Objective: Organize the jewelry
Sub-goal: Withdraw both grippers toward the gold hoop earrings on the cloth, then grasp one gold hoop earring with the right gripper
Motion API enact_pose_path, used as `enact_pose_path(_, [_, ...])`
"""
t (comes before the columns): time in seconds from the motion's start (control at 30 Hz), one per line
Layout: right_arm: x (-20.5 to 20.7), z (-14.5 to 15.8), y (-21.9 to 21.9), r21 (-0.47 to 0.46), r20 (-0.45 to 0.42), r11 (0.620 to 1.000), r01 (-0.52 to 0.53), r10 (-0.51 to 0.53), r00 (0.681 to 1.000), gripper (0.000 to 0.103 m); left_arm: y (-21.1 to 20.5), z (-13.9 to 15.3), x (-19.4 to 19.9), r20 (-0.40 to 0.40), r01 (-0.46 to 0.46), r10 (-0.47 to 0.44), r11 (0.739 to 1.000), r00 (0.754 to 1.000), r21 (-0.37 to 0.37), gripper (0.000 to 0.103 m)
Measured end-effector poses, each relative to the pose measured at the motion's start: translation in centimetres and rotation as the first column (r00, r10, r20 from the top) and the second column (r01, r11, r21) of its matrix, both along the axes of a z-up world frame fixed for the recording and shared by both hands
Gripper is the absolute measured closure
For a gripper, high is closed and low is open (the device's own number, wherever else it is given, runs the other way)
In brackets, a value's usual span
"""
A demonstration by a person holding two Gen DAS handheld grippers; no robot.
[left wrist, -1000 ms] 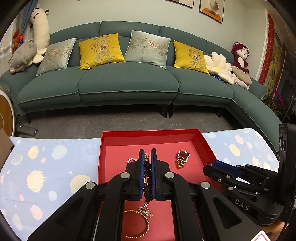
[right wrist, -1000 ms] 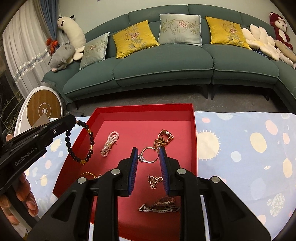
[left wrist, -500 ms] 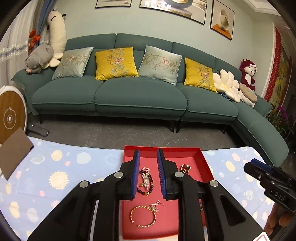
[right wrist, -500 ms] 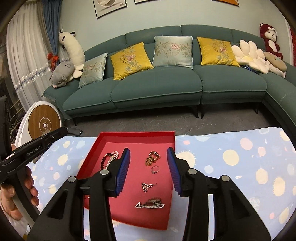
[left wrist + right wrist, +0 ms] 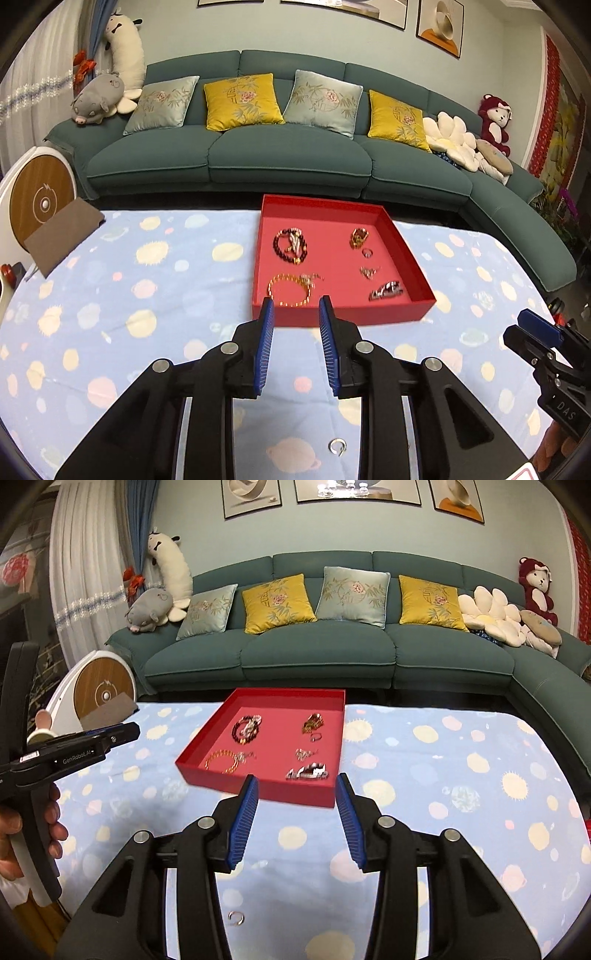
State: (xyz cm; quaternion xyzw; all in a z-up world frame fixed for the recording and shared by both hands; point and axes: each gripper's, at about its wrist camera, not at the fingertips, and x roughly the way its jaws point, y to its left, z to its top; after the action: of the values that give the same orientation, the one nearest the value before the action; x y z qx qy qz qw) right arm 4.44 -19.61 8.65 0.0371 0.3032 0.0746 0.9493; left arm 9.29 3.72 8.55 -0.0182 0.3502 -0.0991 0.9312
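A red tray on the blue spotted cloth holds a dark bead bracelet, a gold bangle, a gold chain piece, a ring, a pendant and a silver link bracelet. My left gripper hovers over the cloth short of the tray's front wall, its jaws opening with nothing between them. My right gripper is also back from the tray, open and empty. A small open ring lies on the cloth beneath the grippers, the same small ring showing in the right wrist view.
A brown card lies at the cloth's far left corner beside a round white and wood device. A teal sofa with cushions and plush toys runs behind the table. A hand holds the left gripper's handle.
Both grippers have drawn back from inside the tray to over the cloth and opened. The left one let go of the dark bead bracelet, which now lies in the tray.
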Motion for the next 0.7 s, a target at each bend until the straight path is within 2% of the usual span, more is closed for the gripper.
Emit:
enact_pose_path(0.07, [-1.0, -1.2, 0.8, 0.006, -0.032, 1.0, -0.023, 0.023, 0.999, 0.061, 0.0, -1.3, -1.2, -0.022, -0.004, 0.004, 1.0, 1.0, -0.007, 0.079])
enact_pose_path(0.2, [-2.9, -4.6, 2.6, 0.021, -0.112, 0.997, -0.075, 0.077, 0.991, 0.061, 0.8, -4.1, -3.2, -0.087, -0.032, 0.026, 0.997, 0.996, -0.068, 0.079])
enact_pose_path(0.4, [-5.2, -9.1, 5.9, -0.043, -0.196, 0.987, -0.154, 0.143, 0.97, 0.062, 0.6, -7.0, -4.6, -0.127, -0.031, 0.026, 0.999, 0.992, -0.038, 0.079])
enact_pose_path(0.53, [-5.3, -10.2, 6.5, -0.05, -0.214, 0.986, -0.161, 0.147, 0.966, 0.062, 0.3, -8.1, -5.0, -0.139, -0.013, 0.011, 1.0, 0.99, -0.011, 0.079])
enact_pose_path(0.7, [-4.6, -10.9, 6.4, -0.042, -0.233, 0.987, -0.154, 0.14, 0.962, 0.062, -0.1, -8.7, -5.3, -0.157, 0.004, -0.006, 1.0, 0.988, -0.01, 0.079])
